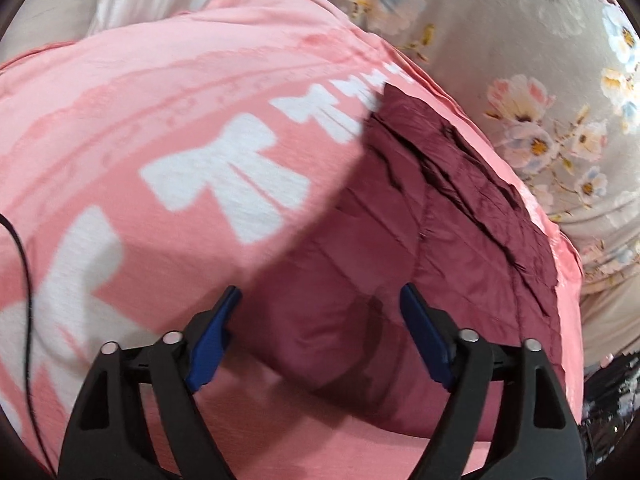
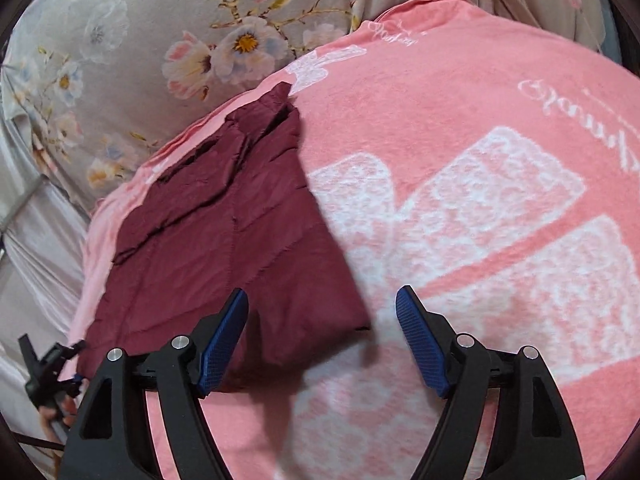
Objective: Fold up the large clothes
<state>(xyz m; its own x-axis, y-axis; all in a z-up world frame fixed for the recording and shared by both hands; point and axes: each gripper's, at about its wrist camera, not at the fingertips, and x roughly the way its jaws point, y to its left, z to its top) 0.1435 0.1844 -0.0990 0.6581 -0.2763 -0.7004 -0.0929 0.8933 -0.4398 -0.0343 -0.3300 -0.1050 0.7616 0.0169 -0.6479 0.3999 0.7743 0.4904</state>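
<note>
One maroon garment (image 2: 224, 240), near edge gripper-hidden.

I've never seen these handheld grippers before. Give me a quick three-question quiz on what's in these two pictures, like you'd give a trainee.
1. True or false: the left gripper is clamped on the maroon garment.
2. What does the maroon garment lie on?
A. bare floor
B. the pink blanket with white bows
C. a wooden chair
3. Fill in: beyond the pink blanket's edge lies a grey sheet printed with ____.

Key
1. False. Its jaws stand apart above the cloth, gripping nothing; the right gripper is open too.
2. B
3. flowers
</note>
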